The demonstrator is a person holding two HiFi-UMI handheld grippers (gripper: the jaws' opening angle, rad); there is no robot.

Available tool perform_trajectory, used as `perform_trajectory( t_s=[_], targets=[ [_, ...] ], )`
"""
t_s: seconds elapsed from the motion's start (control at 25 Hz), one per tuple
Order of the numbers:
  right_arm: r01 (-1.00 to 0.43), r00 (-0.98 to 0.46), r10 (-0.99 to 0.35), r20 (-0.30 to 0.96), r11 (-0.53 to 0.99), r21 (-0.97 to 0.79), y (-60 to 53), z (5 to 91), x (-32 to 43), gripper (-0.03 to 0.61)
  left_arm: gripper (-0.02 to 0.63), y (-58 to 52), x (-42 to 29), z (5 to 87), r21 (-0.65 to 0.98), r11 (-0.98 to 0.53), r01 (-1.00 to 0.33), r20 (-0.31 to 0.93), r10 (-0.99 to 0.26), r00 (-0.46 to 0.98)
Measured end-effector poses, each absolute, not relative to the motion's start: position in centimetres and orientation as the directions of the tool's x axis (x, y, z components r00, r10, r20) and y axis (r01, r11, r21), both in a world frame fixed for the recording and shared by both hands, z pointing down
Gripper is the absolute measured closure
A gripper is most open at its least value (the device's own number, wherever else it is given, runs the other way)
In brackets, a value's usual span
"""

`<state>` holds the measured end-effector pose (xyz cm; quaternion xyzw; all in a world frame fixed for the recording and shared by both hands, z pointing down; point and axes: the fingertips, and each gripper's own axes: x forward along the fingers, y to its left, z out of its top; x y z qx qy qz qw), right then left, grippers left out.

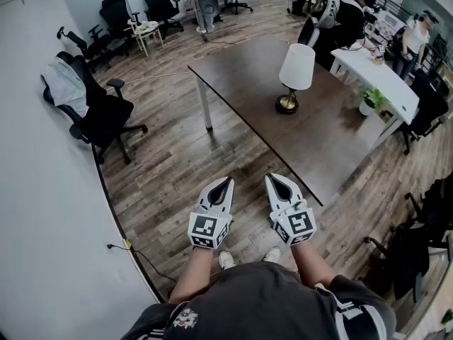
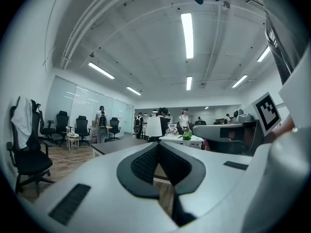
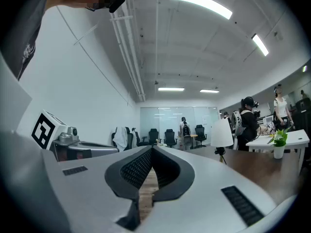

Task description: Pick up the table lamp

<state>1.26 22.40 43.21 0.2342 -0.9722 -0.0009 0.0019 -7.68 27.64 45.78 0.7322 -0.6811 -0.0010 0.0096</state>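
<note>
Left gripper (image 1: 228, 181) and right gripper (image 1: 271, 178) are held level side by side, each with jaws closed together on nothing. Well ahead and slightly right of them, the table lamp (image 1: 296, 69) stands upright on the dark table (image 1: 241, 83).

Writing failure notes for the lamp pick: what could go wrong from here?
1. The left gripper and right gripper are both shut, well short of the table lamp; arriving shut would likely knock it.
2. Wide shade over a small brass base: a grip on the shade may tip it.
</note>
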Motion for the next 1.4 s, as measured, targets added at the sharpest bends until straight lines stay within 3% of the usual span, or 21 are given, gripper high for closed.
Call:
perform_trajectory(
  t_s=[0.4,1.0,1.4],
  targets=[
    [-0.477,-0.879,-0.477,-0.013,0.879,-0.003,23.8,42.5,1.6,0.552,0.606,29.2,-7.5,45.3,-0.008,-0.062,-0.998,-0.006,-0.998,0.062],
    [-0.577,-0.816,-0.577,0.008,0.816,-0.037,25.3,44.2,3.0,0.552,0.606,28.8,-6.6,47.2,0.022,-0.213,-0.977,0.014,-0.977,0.214],
    [-0.600,-0.800,-0.599,0.030,0.797,-0.075,19.8,45.6,5.2,0.552,0.606,23.0,-3.9,48.4,0.003,-0.281,-0.960,0.025,-0.959,0.281]
  ],
)
